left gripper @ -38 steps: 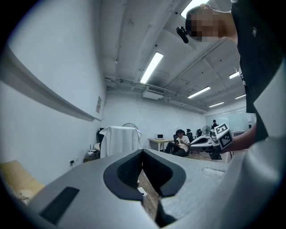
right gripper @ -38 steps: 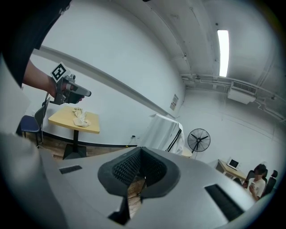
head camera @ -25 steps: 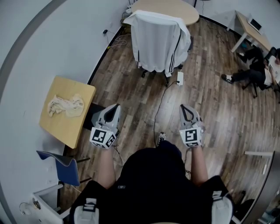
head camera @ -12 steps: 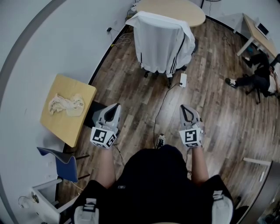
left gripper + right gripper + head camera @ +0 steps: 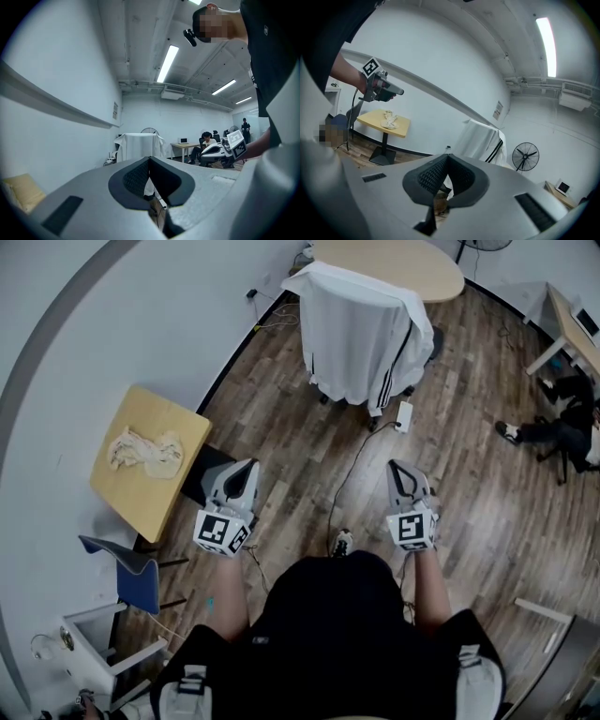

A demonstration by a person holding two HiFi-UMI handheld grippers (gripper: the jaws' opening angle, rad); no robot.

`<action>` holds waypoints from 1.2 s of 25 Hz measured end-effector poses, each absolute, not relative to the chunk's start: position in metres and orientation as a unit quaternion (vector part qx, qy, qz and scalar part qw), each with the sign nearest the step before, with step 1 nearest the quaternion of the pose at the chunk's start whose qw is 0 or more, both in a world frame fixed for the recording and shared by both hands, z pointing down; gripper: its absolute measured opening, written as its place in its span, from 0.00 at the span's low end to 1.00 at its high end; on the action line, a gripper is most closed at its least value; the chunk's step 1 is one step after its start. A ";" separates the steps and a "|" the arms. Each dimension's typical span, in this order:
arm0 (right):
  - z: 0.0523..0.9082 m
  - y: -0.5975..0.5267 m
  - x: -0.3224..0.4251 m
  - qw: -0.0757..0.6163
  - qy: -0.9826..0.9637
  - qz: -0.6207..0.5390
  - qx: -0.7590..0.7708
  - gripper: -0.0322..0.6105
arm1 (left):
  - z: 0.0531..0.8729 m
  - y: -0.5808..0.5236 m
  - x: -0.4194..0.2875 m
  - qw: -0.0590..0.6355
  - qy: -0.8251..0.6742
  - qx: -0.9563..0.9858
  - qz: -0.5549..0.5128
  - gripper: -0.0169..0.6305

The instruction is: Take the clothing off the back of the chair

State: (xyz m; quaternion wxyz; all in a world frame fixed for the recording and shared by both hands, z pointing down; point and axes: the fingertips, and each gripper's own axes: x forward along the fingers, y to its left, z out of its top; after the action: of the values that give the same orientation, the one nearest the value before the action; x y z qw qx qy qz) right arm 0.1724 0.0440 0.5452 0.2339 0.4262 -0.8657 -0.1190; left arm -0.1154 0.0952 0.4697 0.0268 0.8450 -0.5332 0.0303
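1. Showing a white jacket [image 5: 361, 334] with black side stripes, draped over the back of a chair [image 5: 432, 341] at the top of the head view. Hanging down far enough to hide the whole backrest.
2. Placing that chair on the wood floor [image 5: 300, 442], just in front of a round desk [image 5: 403, 259] and well apart from the person wearing the camera.
3. Judging the task as not yet begun: nothing lifted, nothing gripped, the whole taking-off left to do.
4. Holding the left tongs [image 5: 246, 468] out in front, far short of the jacket, jaws pressed together and gripping nothing.
5. Holding the right tongs [image 5: 401, 468] alongside, equally far from the chair, jaws meeting at the tips with nothing between them.
6. Needing, by this reading, a walk to the chair, an opening of the tongs, a pinch on the fabric and a lift clear of the backrest.
7. Showing no box, bin or basket anywhere. Showing only a crumpled pale cloth [image 5: 145, 454] lying on a small yellow desk [image 5: 131, 507] by the wall at left.
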 end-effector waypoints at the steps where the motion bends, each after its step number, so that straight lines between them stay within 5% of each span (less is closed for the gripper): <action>1: 0.546 0.039 0.173 0.234 -0.868 -0.121 0.422 0.04 | 0.471 0.094 -0.114 0.027 -0.536 0.843 0.030 0.03; 30: 0.560 -0.011 0.216 0.233 -0.869 -0.113 0.421 0.04 | 0.475 0.048 -0.076 0.024 -0.543 0.839 0.029 0.03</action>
State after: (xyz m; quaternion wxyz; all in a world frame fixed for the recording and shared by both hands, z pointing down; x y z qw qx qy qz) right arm 0.2156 -0.0107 0.5600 0.2331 0.4210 -0.8692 -0.1131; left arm -0.0761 0.0483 0.4750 0.0238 0.8387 -0.5433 0.0290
